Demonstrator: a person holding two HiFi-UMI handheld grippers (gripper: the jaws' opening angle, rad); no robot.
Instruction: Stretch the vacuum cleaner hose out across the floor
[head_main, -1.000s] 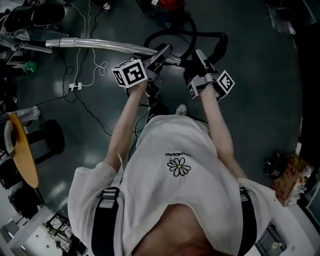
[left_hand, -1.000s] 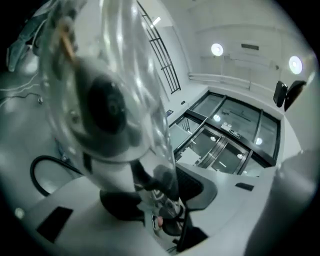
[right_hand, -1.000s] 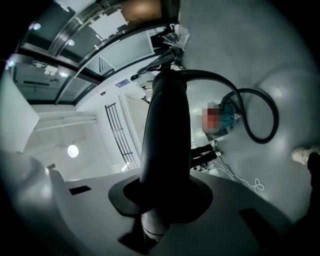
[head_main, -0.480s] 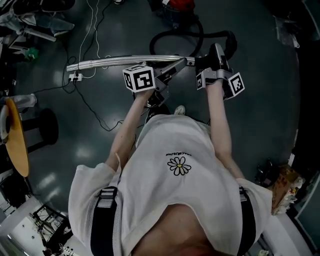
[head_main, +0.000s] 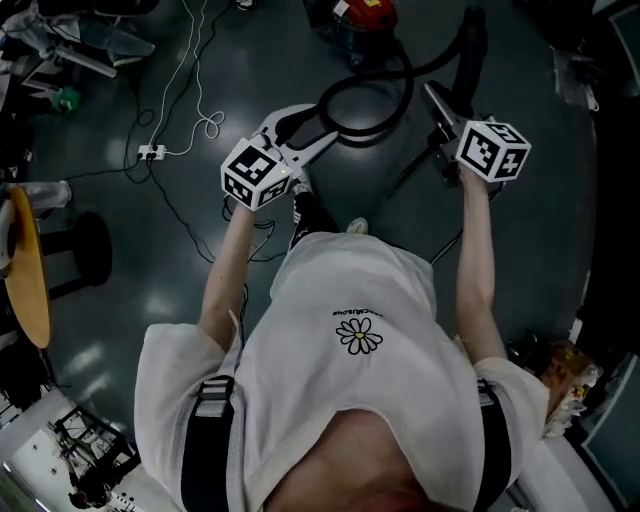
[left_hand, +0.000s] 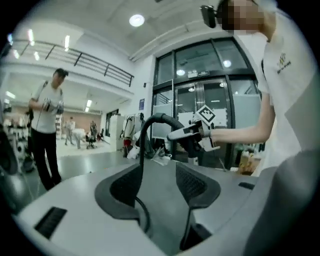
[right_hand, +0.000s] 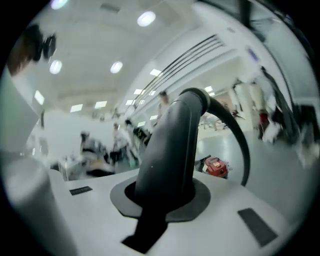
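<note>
Change: left gripper (head_main: 320, 128) jaws have just been opening and stand spread, hose (head_main: 370, 132) loose between them; right gripper (head_main: 437, 98), closing, pinches the hose handle (right_hand: 172, 150) and is lifted. Hose still looped just beside red vacuum (head_main: 360, 12): stretch not begun

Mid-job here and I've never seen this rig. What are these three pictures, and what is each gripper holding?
No robot: a person holds a two-jaw gripper in each hand. The head view looks down from the person's head at the dark floor; each gripper view looks along its own jaws. On the floor sit the red vacuum cleaner, its black hose looping out, and a white power strip. The right gripper is clamped on the hose handle; its jaws have just been closing. The left gripper stands open, its jaws having just been opening; the hose rises from the gap, seemingly not pinched.
</note>
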